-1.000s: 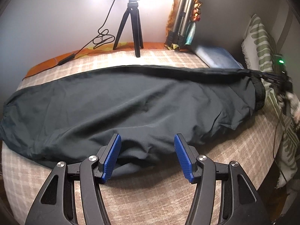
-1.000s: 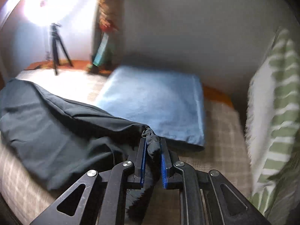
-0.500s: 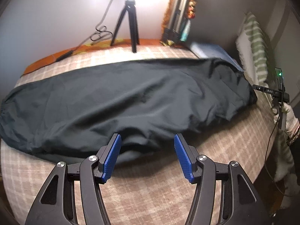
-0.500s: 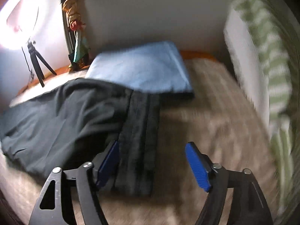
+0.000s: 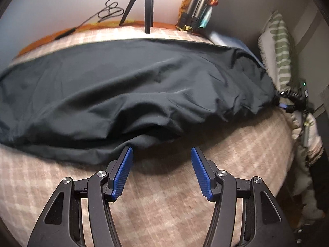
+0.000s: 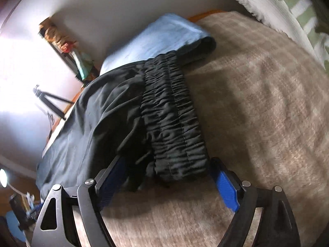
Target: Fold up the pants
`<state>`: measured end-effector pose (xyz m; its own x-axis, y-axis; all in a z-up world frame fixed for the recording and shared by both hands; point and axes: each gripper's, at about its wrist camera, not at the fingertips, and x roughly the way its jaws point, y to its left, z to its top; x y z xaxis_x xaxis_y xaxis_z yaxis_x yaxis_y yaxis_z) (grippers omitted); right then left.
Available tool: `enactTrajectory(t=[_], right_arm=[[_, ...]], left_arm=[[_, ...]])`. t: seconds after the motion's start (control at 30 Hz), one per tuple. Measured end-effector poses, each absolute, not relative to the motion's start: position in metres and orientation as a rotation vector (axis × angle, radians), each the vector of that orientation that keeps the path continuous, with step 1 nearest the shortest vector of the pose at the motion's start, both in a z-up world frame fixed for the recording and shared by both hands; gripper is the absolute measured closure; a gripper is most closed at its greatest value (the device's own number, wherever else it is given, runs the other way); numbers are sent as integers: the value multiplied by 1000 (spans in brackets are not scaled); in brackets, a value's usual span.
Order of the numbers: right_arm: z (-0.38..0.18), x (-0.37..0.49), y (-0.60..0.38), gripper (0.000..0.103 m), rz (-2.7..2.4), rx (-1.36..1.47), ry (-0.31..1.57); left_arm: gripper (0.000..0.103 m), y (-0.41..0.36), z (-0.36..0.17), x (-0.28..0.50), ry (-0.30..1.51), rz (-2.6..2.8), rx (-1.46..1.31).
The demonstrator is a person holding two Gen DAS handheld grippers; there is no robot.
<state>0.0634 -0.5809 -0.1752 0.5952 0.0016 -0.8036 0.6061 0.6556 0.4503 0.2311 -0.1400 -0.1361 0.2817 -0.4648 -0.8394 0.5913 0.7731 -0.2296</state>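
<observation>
The dark pants (image 5: 131, 86) are lying lengthwise across the checked blanket (image 5: 164, 212) on the bed, legs stacked one over the other. Taking the pants as the landmark: the left gripper (image 5: 162, 170) is hovering just beside their near edge, about midway along, its blue pads (image 5: 122, 175) spread wide and holding nothing; the left pad is sitting right at the fabric's hem, though contact cannot be told. The right gripper (image 6: 168, 183) is sitting at the waistband (image 6: 172, 123) end, jaws spread wide with the gathered elastic corner lying between them, not clamped. Beyond the waistband a folded blue cloth (image 6: 158, 39) is lying partly under the pants. A tripod (image 5: 144, 4) is standing behind the pants' far edge, and a green striped pillow (image 5: 279, 47) is leaning past the waistband end.
</observation>
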Motion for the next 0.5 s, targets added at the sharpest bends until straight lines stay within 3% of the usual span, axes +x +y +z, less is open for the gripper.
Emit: enactTrajectory(t=[0.17,0.5], right_arm=[[-175,58,-582,14,-413,835,843],[-175,53,-577,14,-432,848,816]], left_arm=[[45,-136,-128,233,994,-668,179],[45,-161,-147,237,1043,-765,178]])
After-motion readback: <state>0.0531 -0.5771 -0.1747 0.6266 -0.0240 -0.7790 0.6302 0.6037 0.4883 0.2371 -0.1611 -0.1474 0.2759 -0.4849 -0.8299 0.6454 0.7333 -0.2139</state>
